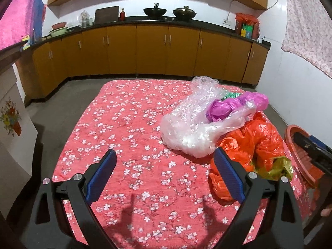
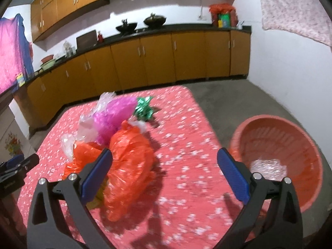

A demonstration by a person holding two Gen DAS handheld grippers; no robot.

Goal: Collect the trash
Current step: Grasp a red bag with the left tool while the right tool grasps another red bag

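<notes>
A kitchen with orange-brown cabinets and a dark counter runs along the back wall, two black woks (image 1: 155,12) standing on it. In front sits a low surface (image 1: 124,124) covered by a red cloth with white blossoms.

The left hand-held gripper (image 1: 165,174) hovers over the bare middle of the cloth, its two blue-padded fingers (image 1: 101,176) spread wide with nothing between them. The right hand-held gripper (image 2: 165,176) is likewise spread apart and holds nothing; its left finger lies in front of the orange plastic bag (image 2: 128,166), though whether they touch cannot be told.

The trash lies in one heap on the right part of the surface: one orange plastic bag nearest the grippers, one clear crumpled plastic bag (image 1: 186,124) touching it, one pink plastic bag (image 1: 234,105) resting on the clear one, and one green shiny wrapper (image 2: 144,110) just behind the pink one. A yellowish piece (image 1: 280,168) shows beside the orange bag.

One red plastic basket (image 2: 290,128) stands on the floor just beside the surface's right edge, with one crumpled clear piece (image 2: 267,166) inside it.
</notes>
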